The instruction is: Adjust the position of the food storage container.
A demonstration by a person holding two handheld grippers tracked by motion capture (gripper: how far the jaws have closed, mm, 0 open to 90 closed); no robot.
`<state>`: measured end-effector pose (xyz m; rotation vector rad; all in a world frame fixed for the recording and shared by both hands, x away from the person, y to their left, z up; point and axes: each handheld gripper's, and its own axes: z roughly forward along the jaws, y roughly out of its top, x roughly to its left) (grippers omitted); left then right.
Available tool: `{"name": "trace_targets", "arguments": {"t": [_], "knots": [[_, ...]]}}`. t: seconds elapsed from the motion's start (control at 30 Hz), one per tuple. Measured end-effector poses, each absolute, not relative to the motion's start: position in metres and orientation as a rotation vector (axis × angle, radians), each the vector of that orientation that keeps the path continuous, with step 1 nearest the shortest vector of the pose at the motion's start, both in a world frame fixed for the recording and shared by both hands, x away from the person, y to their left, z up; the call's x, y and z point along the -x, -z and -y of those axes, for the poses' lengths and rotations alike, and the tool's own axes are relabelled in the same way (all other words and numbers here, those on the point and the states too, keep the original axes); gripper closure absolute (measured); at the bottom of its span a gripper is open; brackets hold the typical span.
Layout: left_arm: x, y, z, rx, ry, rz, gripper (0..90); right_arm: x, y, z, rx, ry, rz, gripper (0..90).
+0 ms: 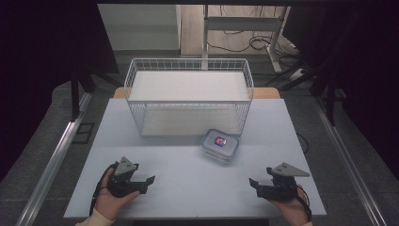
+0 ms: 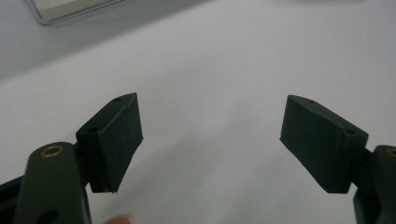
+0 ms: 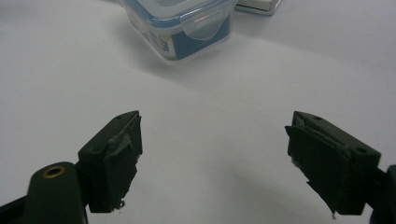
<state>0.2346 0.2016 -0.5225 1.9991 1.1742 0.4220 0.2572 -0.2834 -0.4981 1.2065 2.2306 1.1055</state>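
Held both grippers low near the table's point(image 1: 141, 136) front edge, left gripper point(image 1: 147, 182) and right gripper point(image 1: 254, 184) jaws open (nothing between). Judged best: approached container point(image 1: 220, 145) squarely across its short sides.

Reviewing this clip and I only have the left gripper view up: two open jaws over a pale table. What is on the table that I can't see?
Observer: A small clear lidded container with blue trim stands just in front of a white wire basket.
Operator: Is anything inside the basket?
Observer: Nothing visible in the high view; its floor looks bare.
Operator: Where is the other gripper?
Observer: The right gripper rests near the table's front right corner, jaws open with nothing between them, apart from the container.
Operator: And the left gripper relative to the container?
Observer: The left gripper sits near the front left, well short of the container.
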Motion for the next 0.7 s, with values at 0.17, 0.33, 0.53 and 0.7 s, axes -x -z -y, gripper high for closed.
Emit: {"name": "trace_targets", "arguments": {"t": [0.17,0.33,0.53,0.7], "knots": [[-0.2356,0.5235,-0.2006,-2.004,-0.419,-1.173,20.0,-0.2575,0.4981,0.2843,-1.216,-1.120,-2.231,17.9],[-0.2358,0.5239,-0.2018,-2.002,-0.417,-1.176,20.0,-0.2577,0.4969,0.2833,-1.210,-1.131,-2.235,18.3],[-0.2354,0.5235,-0.2013,-2.003,-0.419,-1.173,20.0,-0.2573,0.4983,0.2817,-1.199,-1.110,-2.247,18.9],[-0.2354,0.5238,-0.2008,-2.005,-0.417,-1.172,20.0,-0.2576,0.4988,0.2821,-1.204,-1.110,-2.248,19.1]]}}
